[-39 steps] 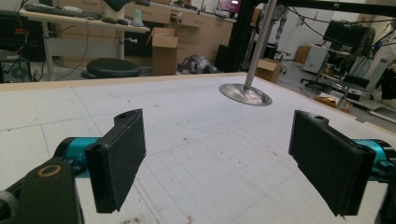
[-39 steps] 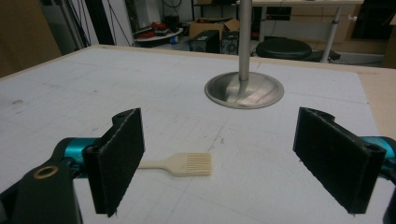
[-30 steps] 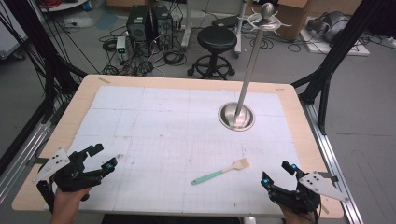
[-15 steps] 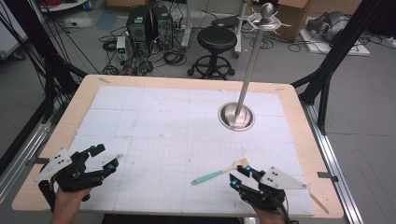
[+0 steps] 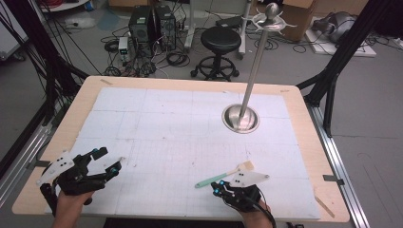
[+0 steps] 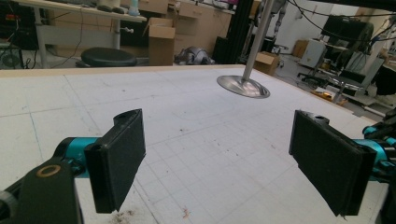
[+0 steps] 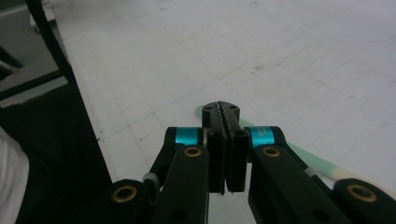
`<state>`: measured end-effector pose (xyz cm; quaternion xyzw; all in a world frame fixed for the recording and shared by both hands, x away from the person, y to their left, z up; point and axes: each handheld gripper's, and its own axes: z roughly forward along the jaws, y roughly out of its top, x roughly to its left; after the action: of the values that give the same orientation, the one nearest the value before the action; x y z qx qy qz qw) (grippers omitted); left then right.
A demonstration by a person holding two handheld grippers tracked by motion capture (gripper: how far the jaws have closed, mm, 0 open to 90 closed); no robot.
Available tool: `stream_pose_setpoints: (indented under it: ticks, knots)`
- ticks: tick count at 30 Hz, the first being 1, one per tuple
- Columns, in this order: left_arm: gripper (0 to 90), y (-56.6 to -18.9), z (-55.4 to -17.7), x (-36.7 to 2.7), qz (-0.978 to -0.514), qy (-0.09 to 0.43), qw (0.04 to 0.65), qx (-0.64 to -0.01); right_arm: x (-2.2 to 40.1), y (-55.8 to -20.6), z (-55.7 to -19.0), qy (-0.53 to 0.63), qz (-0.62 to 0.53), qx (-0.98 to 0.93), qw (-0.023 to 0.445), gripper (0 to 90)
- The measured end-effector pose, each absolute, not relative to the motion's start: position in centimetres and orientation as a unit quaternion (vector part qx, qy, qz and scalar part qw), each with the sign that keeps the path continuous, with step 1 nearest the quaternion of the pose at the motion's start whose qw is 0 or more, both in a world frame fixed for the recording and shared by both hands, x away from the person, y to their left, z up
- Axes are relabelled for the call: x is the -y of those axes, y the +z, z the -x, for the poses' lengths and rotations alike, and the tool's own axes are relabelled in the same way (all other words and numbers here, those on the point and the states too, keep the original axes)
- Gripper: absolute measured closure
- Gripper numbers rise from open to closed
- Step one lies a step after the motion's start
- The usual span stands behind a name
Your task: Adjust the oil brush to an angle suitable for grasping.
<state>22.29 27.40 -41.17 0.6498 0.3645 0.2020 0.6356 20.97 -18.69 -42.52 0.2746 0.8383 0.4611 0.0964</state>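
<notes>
A small brush [image 5: 223, 176] with a mint-green handle and pale bristles lies flat on the white gridded mat near the table's front. My right gripper [image 5: 217, 189] hovers over the handle's near end. Its jaws have just been closing and now stand pad against pad. In the right gripper view, my right gripper [image 7: 223, 112] has nothing between its pads, and the green handle [image 7: 313, 164] runs under it to the right. My left gripper [image 5: 110, 164] rests at the front left, open wide; the left gripper view shows its pads [image 6: 119, 161] far apart over bare mat.
A metal pole on a round steel base [image 5: 241, 118] stands right of centre toward the back, also seen as the steel base [image 6: 243, 86]. The wooden table edge [image 5: 328, 209] frames the mat. A stool [image 5: 221, 40], cables and boxes lie on the floor beyond.
My right gripper has moved left along the front edge to the brush handle's end and its jaws have gone from wide apart to together. The left gripper has not moved.
</notes>
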Motion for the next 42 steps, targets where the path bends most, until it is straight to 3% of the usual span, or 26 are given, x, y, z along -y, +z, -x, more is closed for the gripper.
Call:
stream_pose_setpoints:
  ticks: [13, 34, 42]
  knots:
    - [19.3, -41.4, -22.3, -27.5, -0.65, 0.2, 0.634, -0.369, 15.7, -44.6, -23.9, 0.401, -0.266, -0.874, 0.067, 89.3]
    - [19.6, -41.4, -22.4, -27.5, -0.648, 0.196, 0.634, -0.373, 16.0, -44.9, -28.9, 0.4, -0.36, -0.835, 0.113, 89.2]
    - [19.8, -41.4, -22.4, -27.5, -0.65, 0.196, 0.633, -0.372, 19.7, -43.8, -29.6, 0.412, -0.423, -0.794, 0.148, 89.3]
